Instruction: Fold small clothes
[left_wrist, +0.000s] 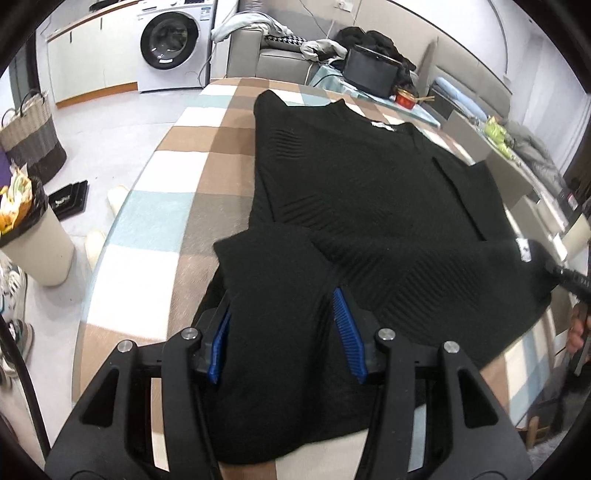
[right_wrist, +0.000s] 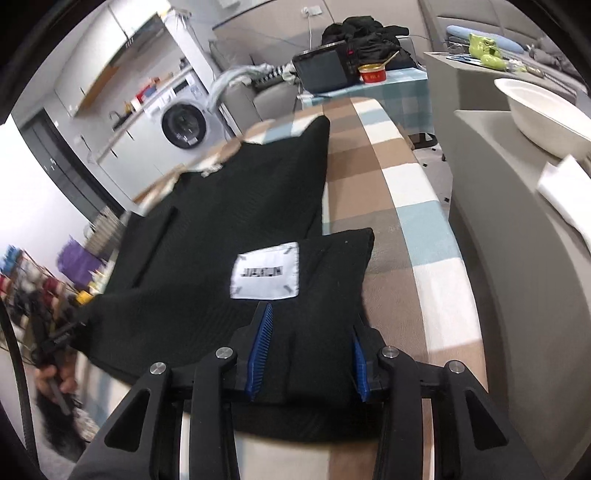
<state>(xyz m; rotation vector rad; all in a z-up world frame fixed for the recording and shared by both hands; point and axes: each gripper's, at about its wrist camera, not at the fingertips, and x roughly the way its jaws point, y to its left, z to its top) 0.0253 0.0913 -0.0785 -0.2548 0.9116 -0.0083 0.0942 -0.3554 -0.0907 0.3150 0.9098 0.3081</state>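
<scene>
Both jaws around folded corners of black sweater (left_wrist: 369, 192)

We see our right gripper (right_wrist: 308, 350) with its blue-padded jaws closed on a fold of the black ribbed knit garment (right_wrist: 229, 221), cloth bunched between them. Just ahead of the jaws a white rectangular label (right_wrist: 265, 270) is sewn to the fabric. The garment lies on the checked brown, white and blue surface (right_wrist: 413, 229), which stretches away beyond and right of the jaws.
</scene>
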